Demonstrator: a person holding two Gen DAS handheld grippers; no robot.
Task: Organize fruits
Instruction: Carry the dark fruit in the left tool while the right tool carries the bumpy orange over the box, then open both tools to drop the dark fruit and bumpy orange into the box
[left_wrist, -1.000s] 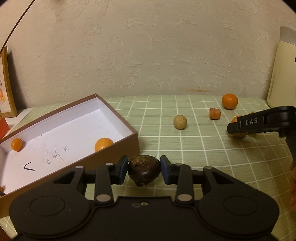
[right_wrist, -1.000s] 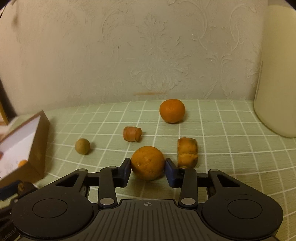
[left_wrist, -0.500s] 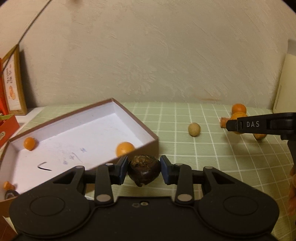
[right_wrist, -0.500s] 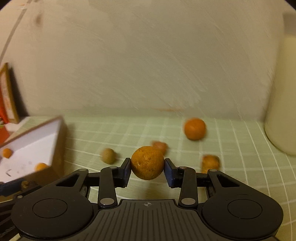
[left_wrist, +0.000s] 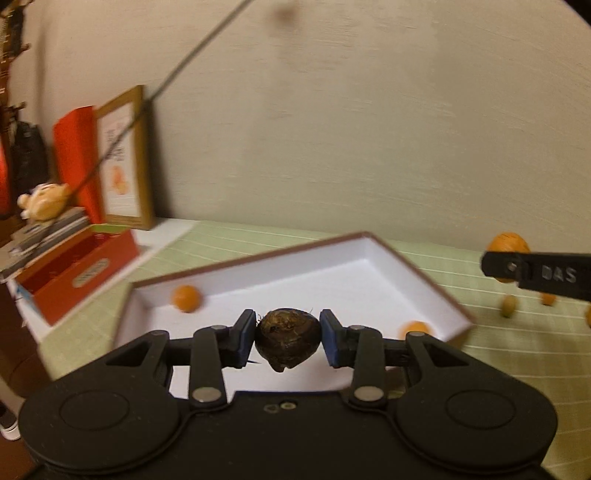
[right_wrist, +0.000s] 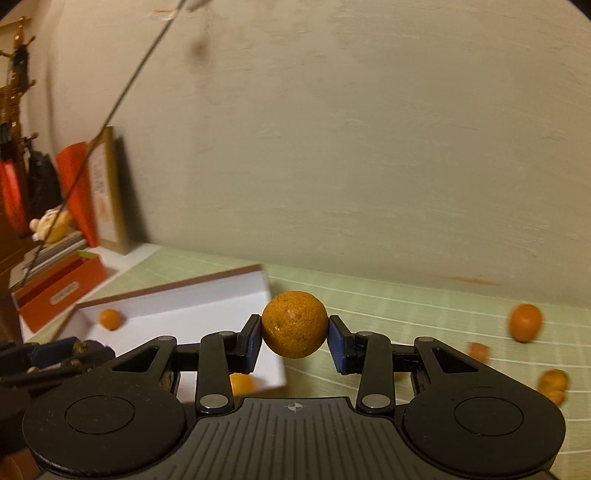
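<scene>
Desk (left_wrist: 498, 369) surface, covered in a pale green cloth with a white grid, runs back to a cream wall. White-lined cardboard box (left_wrist: 373, 258) with brown outer sides lies open on it, one corner pointing toward the wall. Beside the box on the left stand a red open box (left_wrist: 85, 273) and, against the wall, a wood-framed picture (left_wrist: 125, 158).

Left hand-held gripper (left_wrist: 288, 341) hangs above the near part of the white box, its blue pads clamped on a dark brown, rough-skinned fruit (left_wrist: 288, 343). Right hand-held gripper (right_wrist: 294, 338) is just past the box's right corner, over the cloth, pads pressed against both sides of a round orange fruit (right_wrist: 294, 323); from the left wrist view one of its black fingers crosses the right edge.

Inside the box lie two small orange fruits, one near the far left wall (left_wrist: 186, 298) and one near the right wall (left_wrist: 416, 328). Out on the cloth to the right sit a larger orange fruit (right_wrist: 525, 322) and a few smaller pieces, too blurred to identify.
</scene>
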